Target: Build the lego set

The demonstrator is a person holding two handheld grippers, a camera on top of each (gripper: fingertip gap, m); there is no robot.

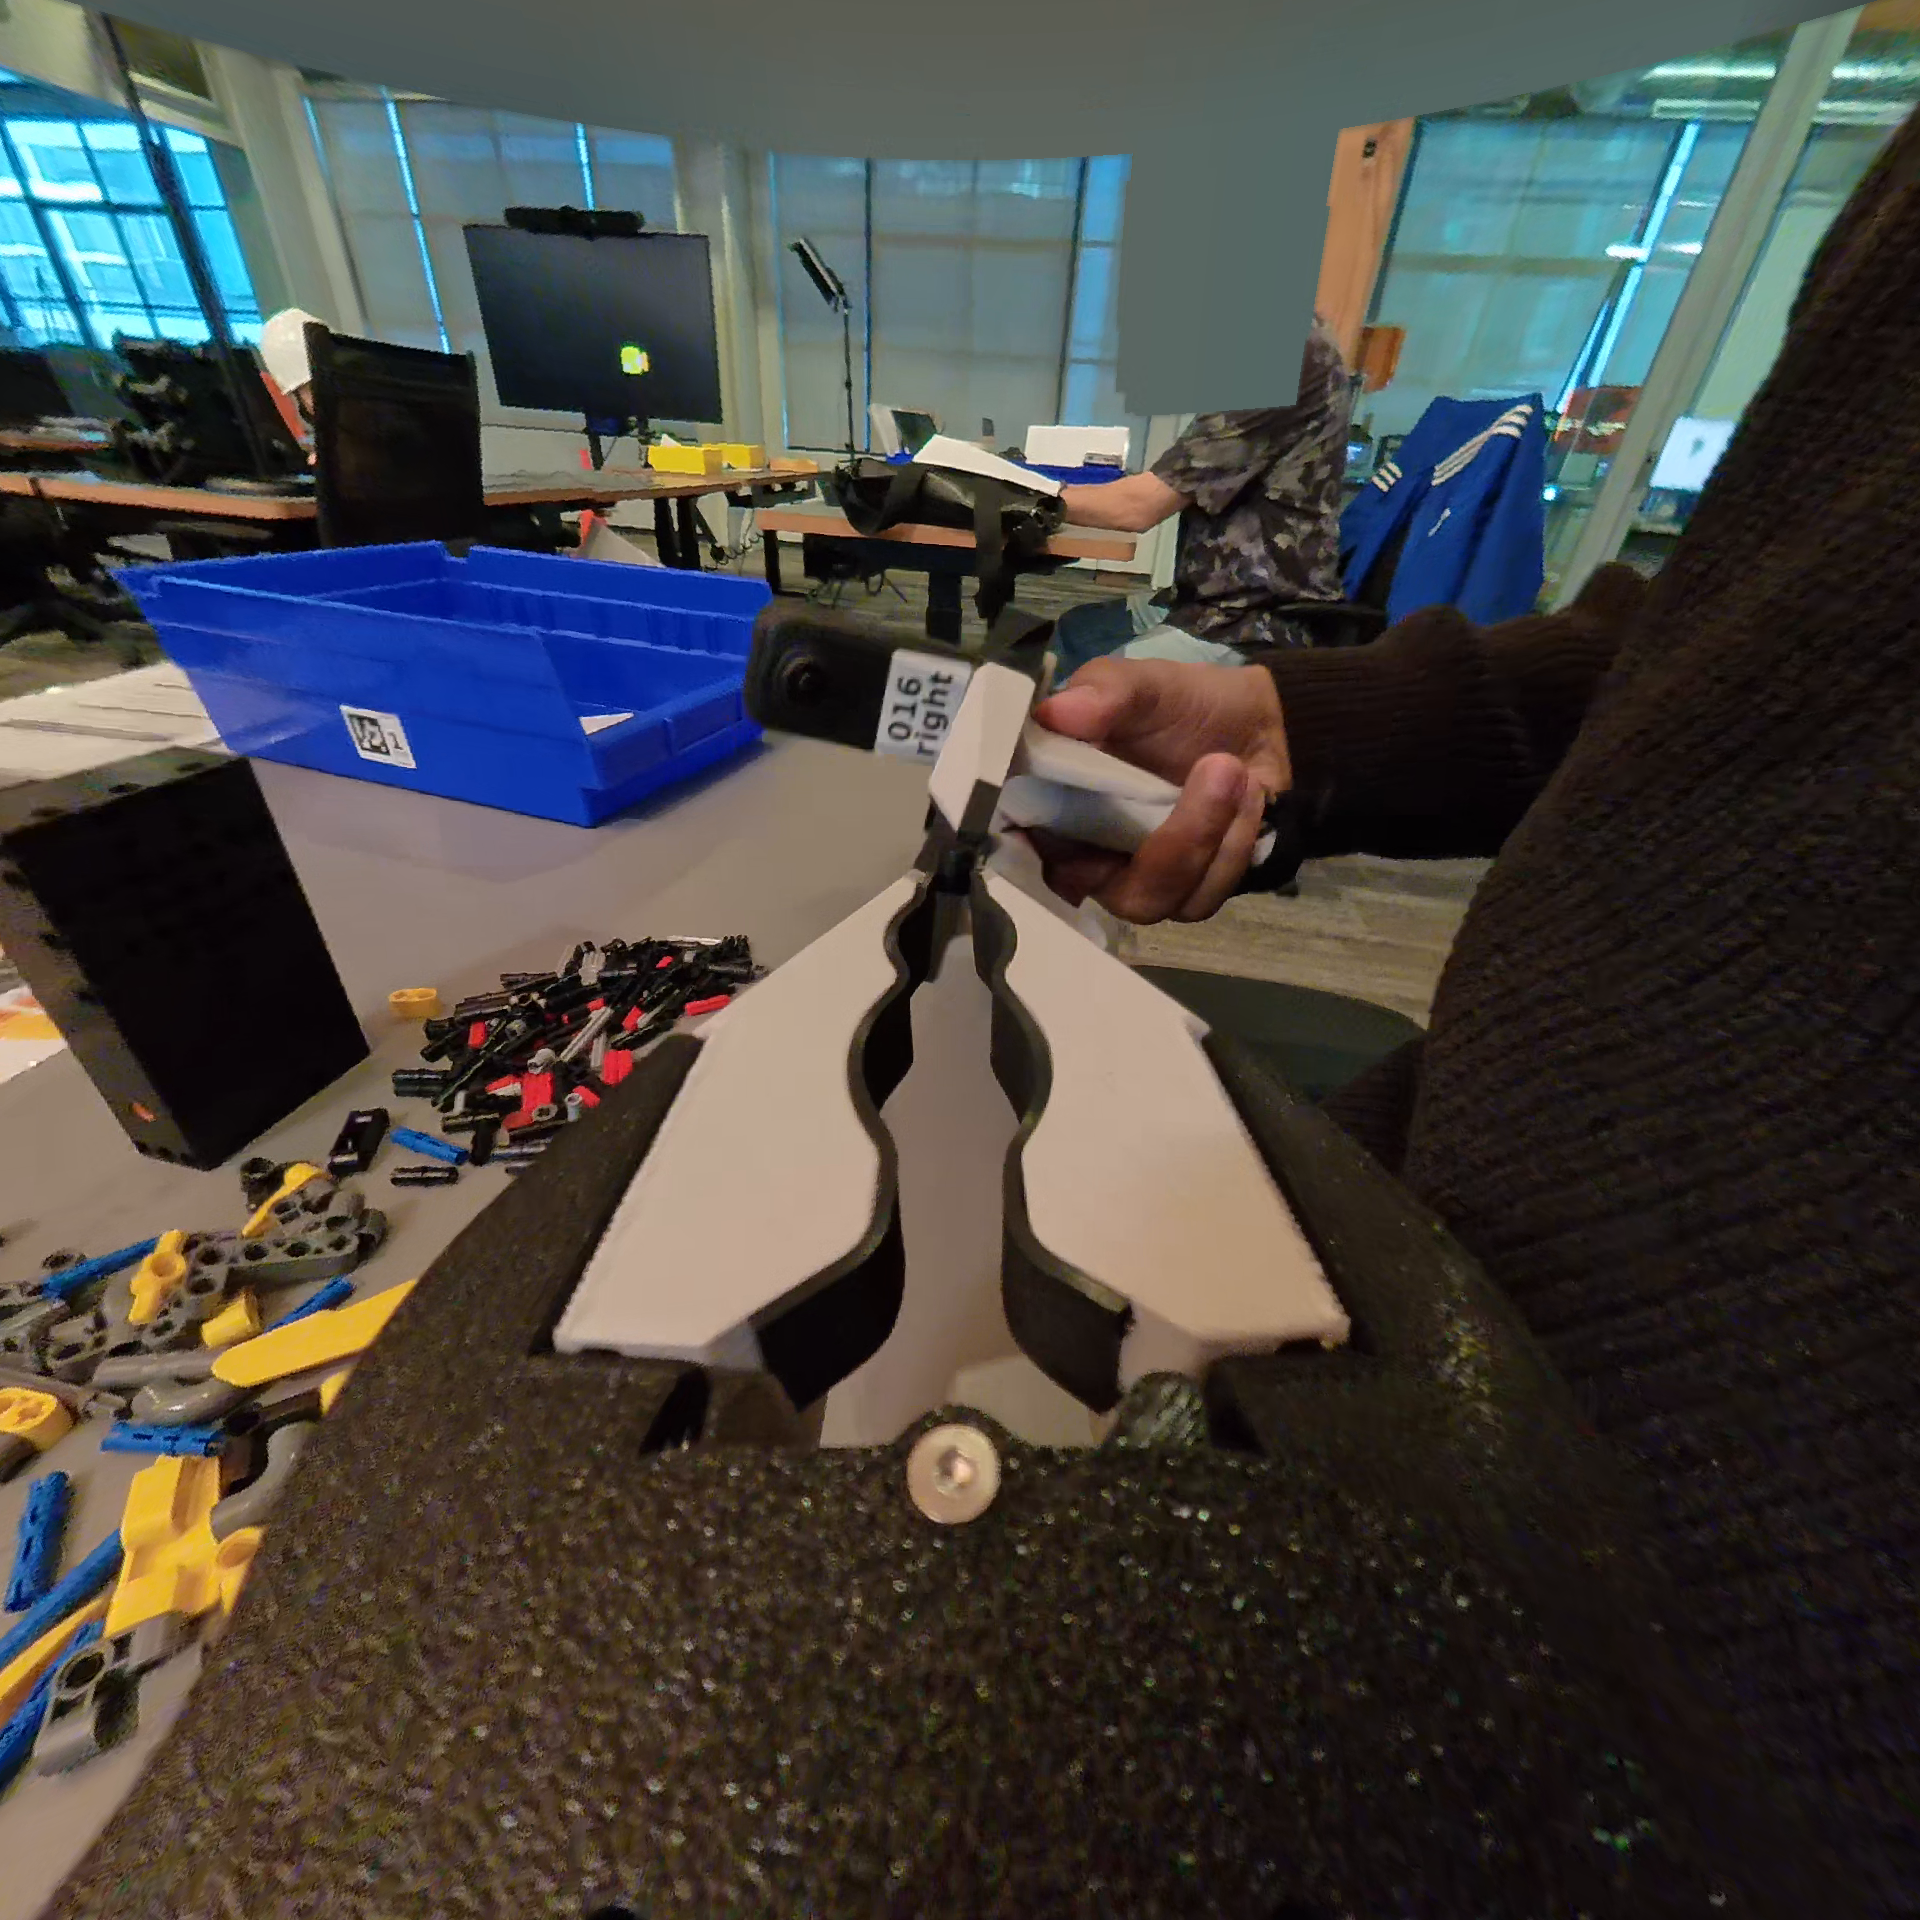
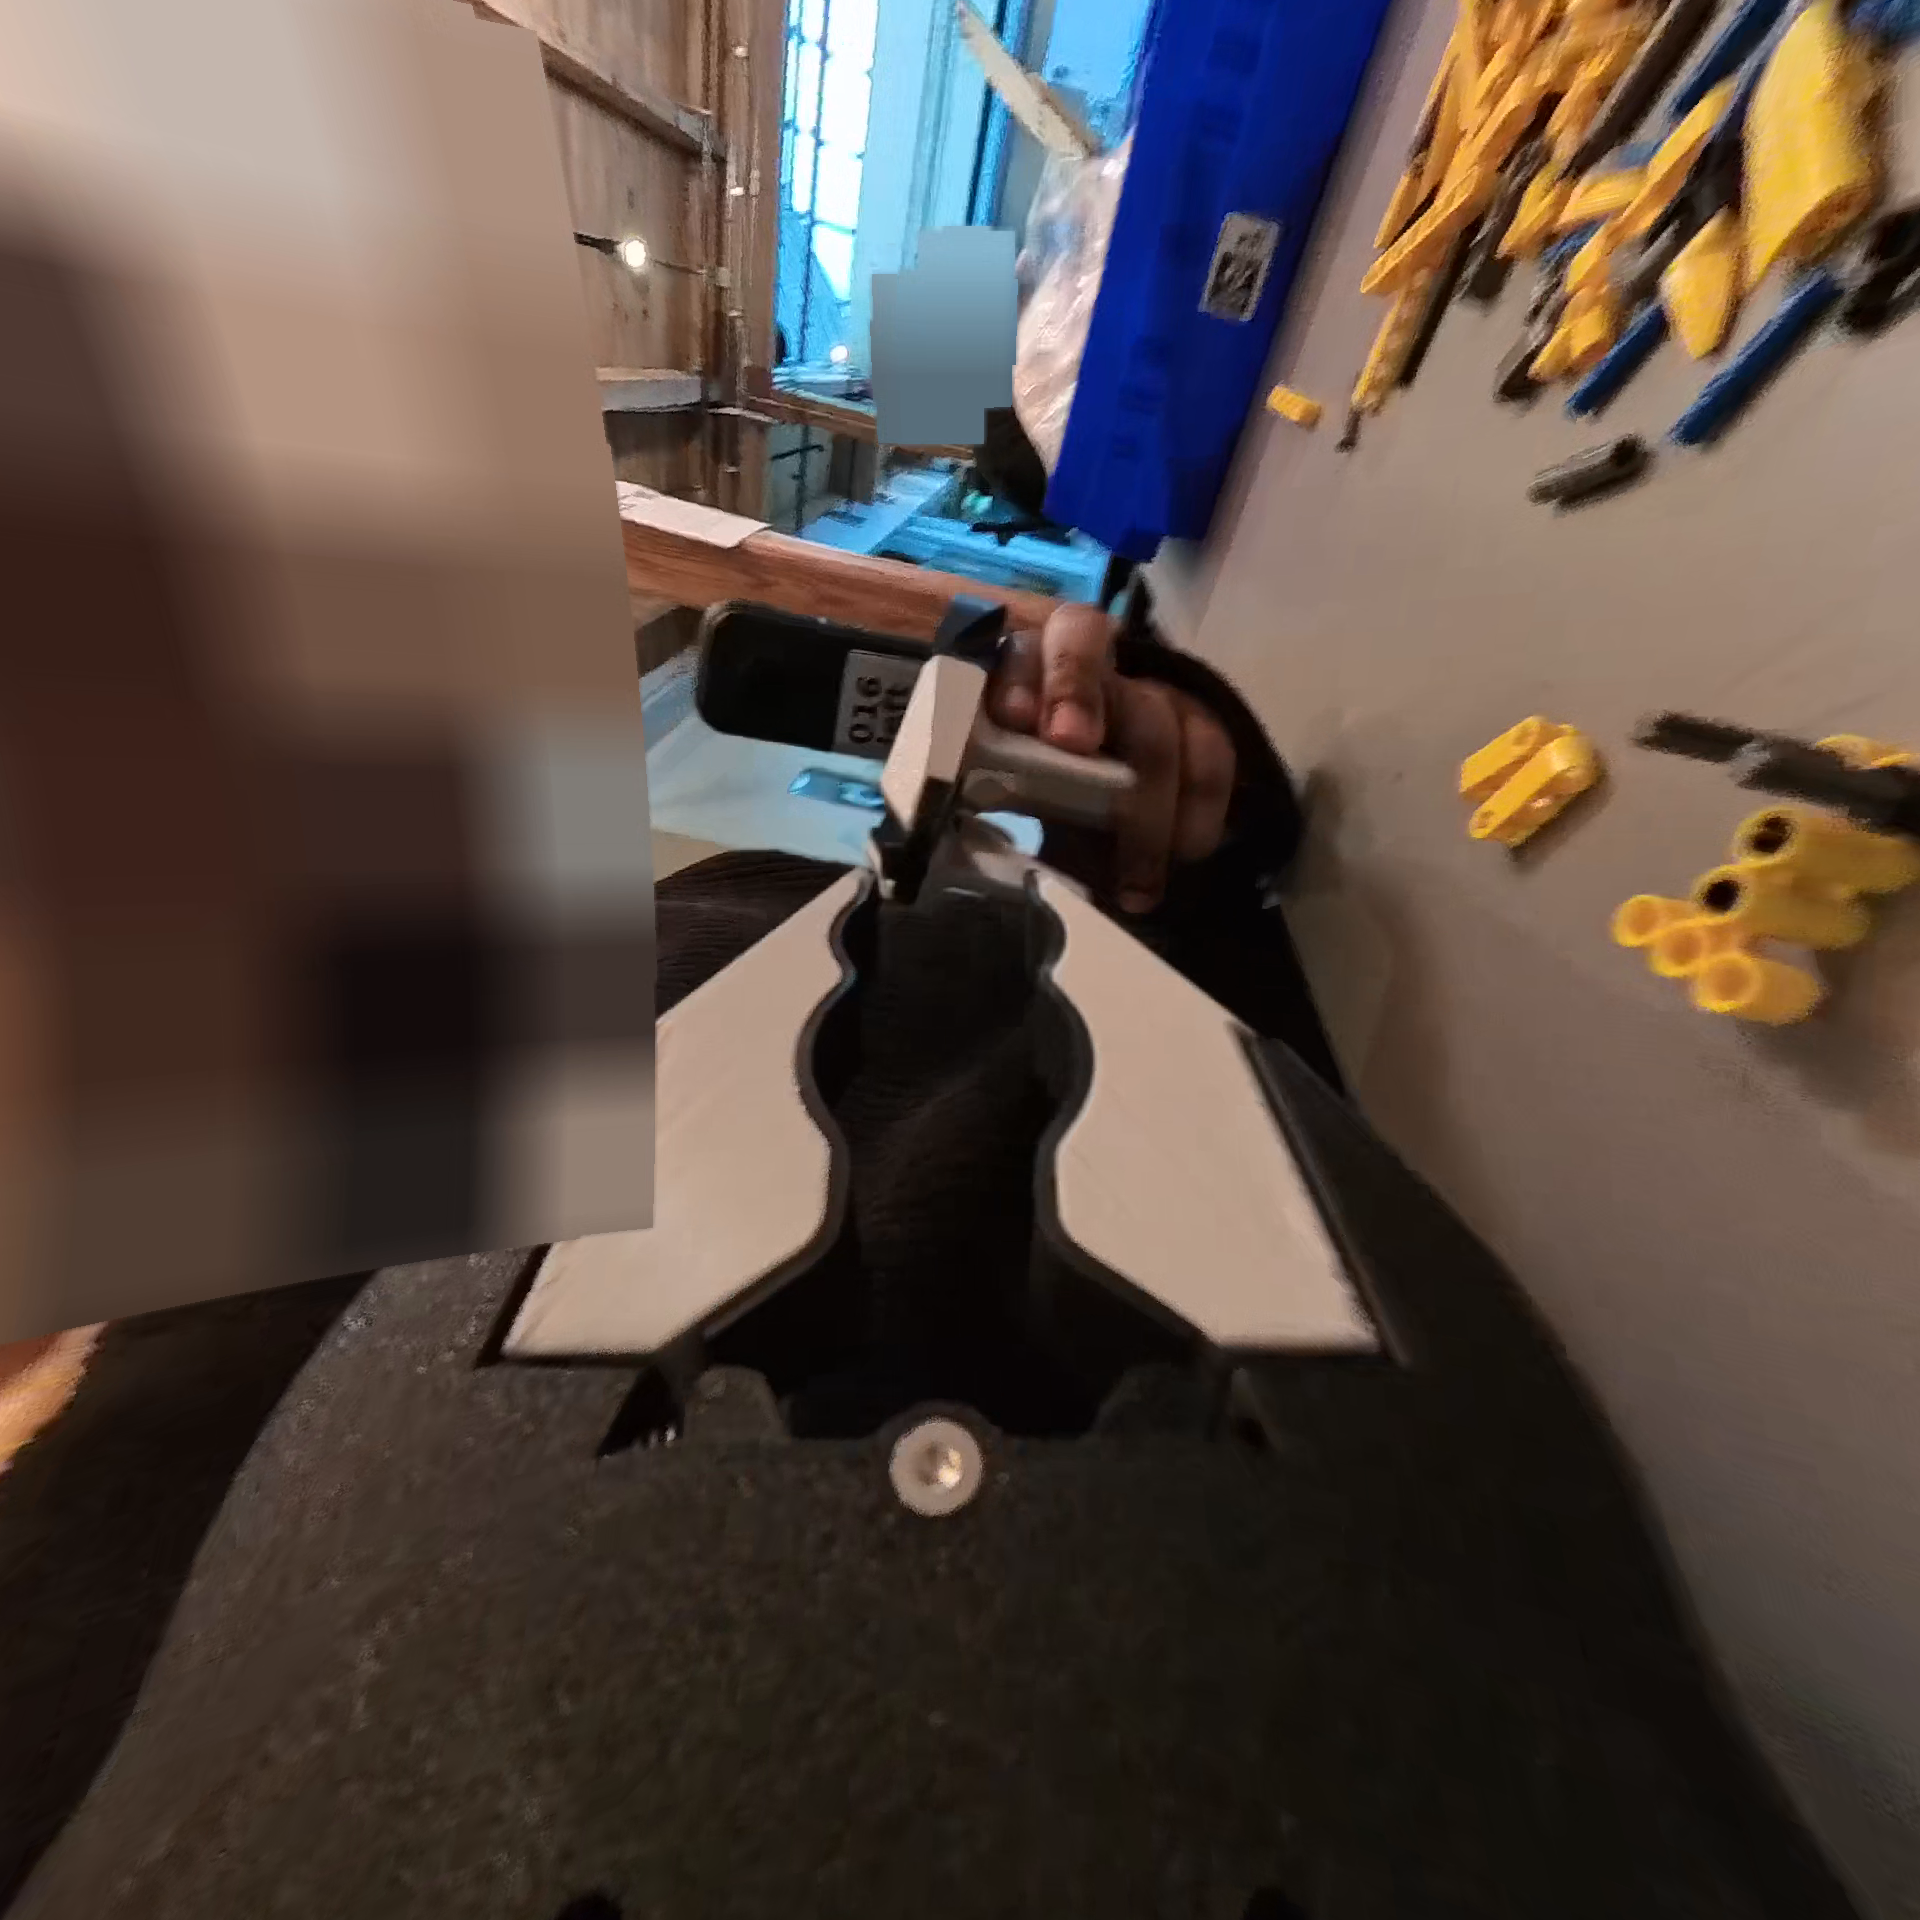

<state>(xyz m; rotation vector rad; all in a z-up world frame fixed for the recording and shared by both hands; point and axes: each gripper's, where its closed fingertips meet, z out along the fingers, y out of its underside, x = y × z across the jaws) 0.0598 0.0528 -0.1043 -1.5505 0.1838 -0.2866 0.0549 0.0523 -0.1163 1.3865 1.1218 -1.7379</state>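
Left hand-held gripper (image 1: 951, 883) and right hand-held gripper (image 2: 951, 883) meet tip to tip above bench (image 1: 499, 883), both nearly closed; a small black part seems pinched between them, grip unclear.

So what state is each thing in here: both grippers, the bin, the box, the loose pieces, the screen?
left gripper: jaws nearly closed, tip to tip with the other gripper; a grip cannot be told
right gripper: jaws apart
blue bin: upright, open top, nearly empty
black box: standing on the table
black and red pins: loose heap
yellow and blue pieces: scattered
monitor: mostly dark
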